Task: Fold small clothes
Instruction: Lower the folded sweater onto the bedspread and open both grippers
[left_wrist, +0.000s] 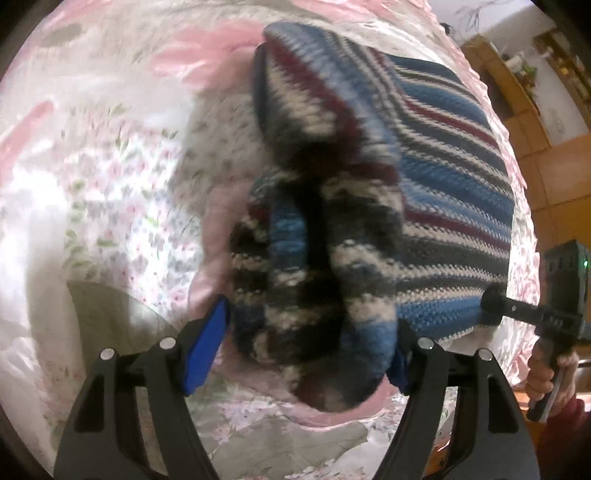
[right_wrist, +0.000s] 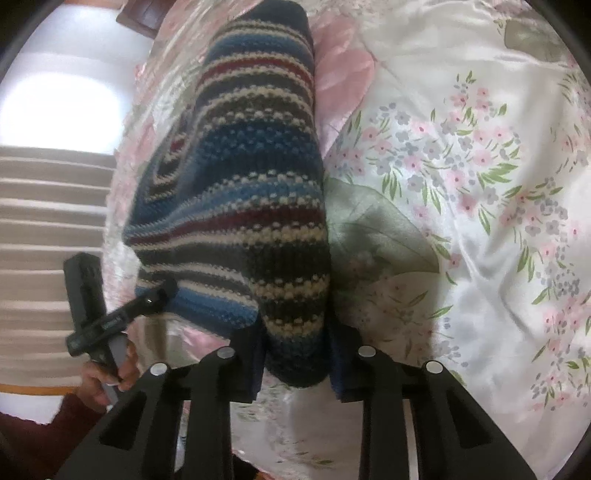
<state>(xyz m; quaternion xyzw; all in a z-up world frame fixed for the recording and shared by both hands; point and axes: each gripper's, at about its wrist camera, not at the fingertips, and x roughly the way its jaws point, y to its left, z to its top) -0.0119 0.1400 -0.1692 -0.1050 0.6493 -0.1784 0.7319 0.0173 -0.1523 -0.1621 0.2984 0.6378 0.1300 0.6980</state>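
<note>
here both grippers clamp the striped knit (right_wrist: 240, 206) over the floral bedspread (right_wrist: 461, 177)

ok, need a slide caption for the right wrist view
Right gripper clamps a striped knit sweater over a floral bedspread; left gripper grips its other corner.

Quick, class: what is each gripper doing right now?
Left gripper: closed on the striped knit.
Right gripper: closed on the same knit, at another edge.
</note>
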